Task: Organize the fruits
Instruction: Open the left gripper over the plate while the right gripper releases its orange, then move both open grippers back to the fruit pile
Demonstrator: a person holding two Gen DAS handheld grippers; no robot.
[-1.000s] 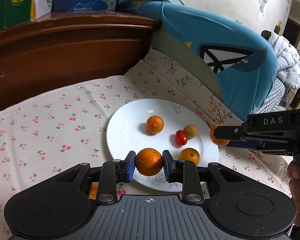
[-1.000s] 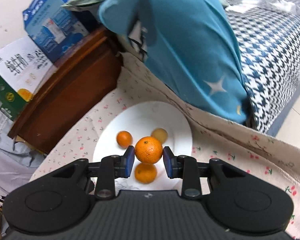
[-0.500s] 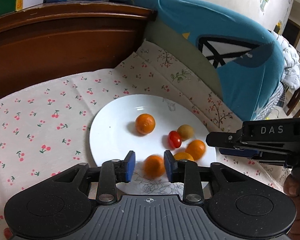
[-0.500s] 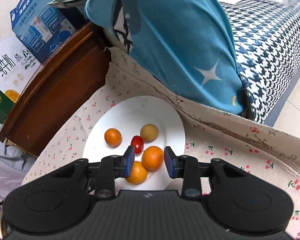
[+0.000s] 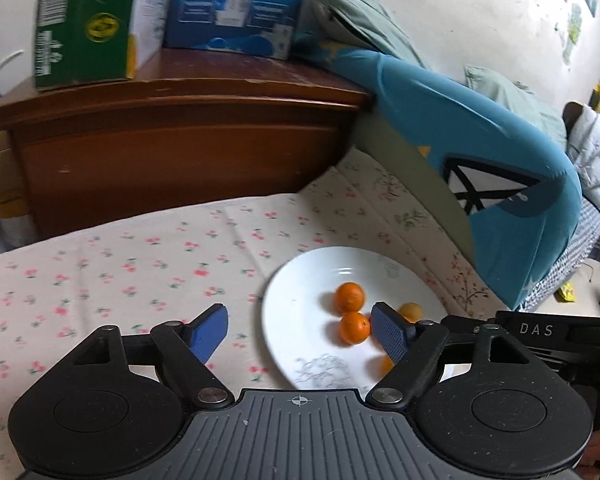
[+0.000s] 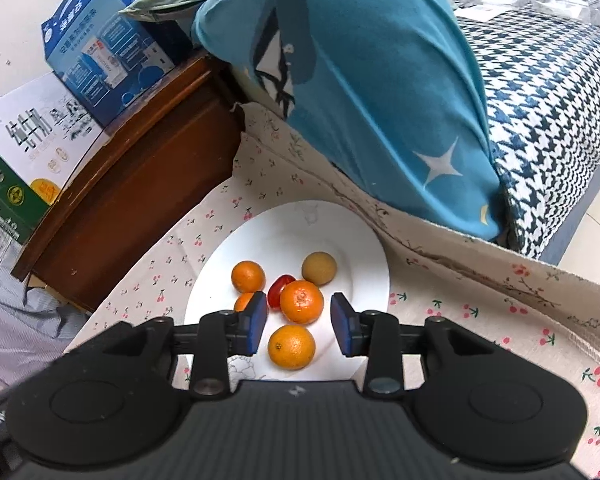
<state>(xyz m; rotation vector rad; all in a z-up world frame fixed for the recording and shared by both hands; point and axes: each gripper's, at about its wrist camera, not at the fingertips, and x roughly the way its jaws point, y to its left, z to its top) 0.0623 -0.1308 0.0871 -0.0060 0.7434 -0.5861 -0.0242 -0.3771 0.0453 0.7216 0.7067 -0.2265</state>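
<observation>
Plate (image 6: 364, 248) being lain ahead of right gripper (image 6: 300, 322), on tablecloth (image 6: 460, 320); oranges (image 6: 302, 301) being held in plate; cabinet (image 6: 140, 184) being positioned left-behind.

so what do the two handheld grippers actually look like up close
Both the left gripper and the right gripper share one design: a matte black body, a ribbed grey top plate, two round black pivot housings, silver screws and blue textured finger pads. White "DAS" lettering marks the right one's side.

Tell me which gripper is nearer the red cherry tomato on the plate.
Right. The right gripper hovers open over the white plate, the cherry tomato just ahead of its left finger. The left gripper is open beside the plate, mostly over the tablecloth.
</observation>
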